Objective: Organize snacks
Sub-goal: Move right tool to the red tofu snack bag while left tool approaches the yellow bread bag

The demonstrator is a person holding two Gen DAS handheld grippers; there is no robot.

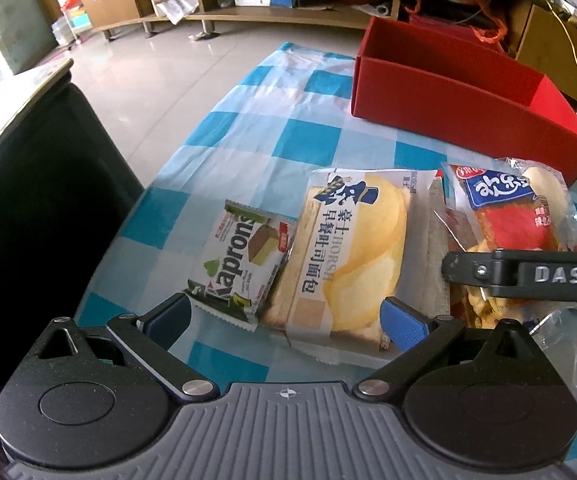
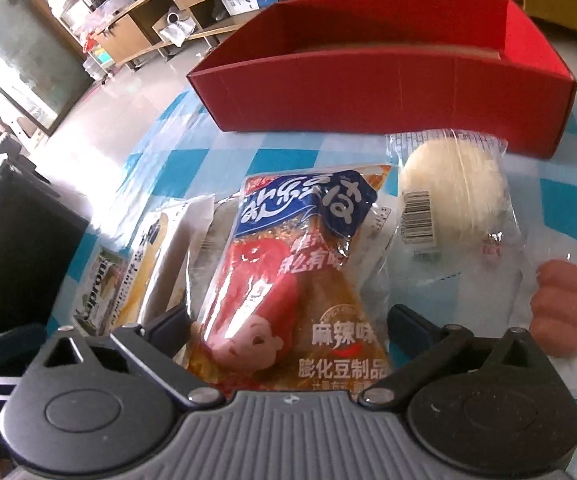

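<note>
The left gripper [image 1: 286,318] is hanging over the checked tablecloth [image 1: 288,136] with its jaws spread wide and nothing pinched. Its blue pads [image 1: 402,326] are standing on either side of two packets: the Kaprons wafer pack [image 1: 240,264] is lying just ahead of the left jaw, and the Horsh toast bread packet [image 1: 352,256] is lying between the jaws, nearer the right one and touching the wafer pack along its long edge. Whether the right pad is touching the bread wrapper cannot be told.

The right gripper [image 2: 288,320] is also standing with its jaws fully spread. The spicy bean snack bag [image 2: 296,280], red and blue, is lying between them and reaching forward past the fingertips; the pads are not pressing on it. In the left wrist view the right gripper's black finger [image 1: 528,274] is crossing over this bag [image 1: 508,216].

Ahead of the right jaw, a wrapped round white bun [image 2: 452,192] is lying beside the bag. Outside the right jaw, a clear pack of small sausages [image 2: 560,308] is resting on the cloth. Outside the left jaw, the bread [image 2: 160,248] and wafer packs [image 2: 100,288] are showing edge-on.

Well ahead of both grippers, the open red cardboard box [image 2: 368,92] is sitting on the cloth, apart from the snacks.
</note>
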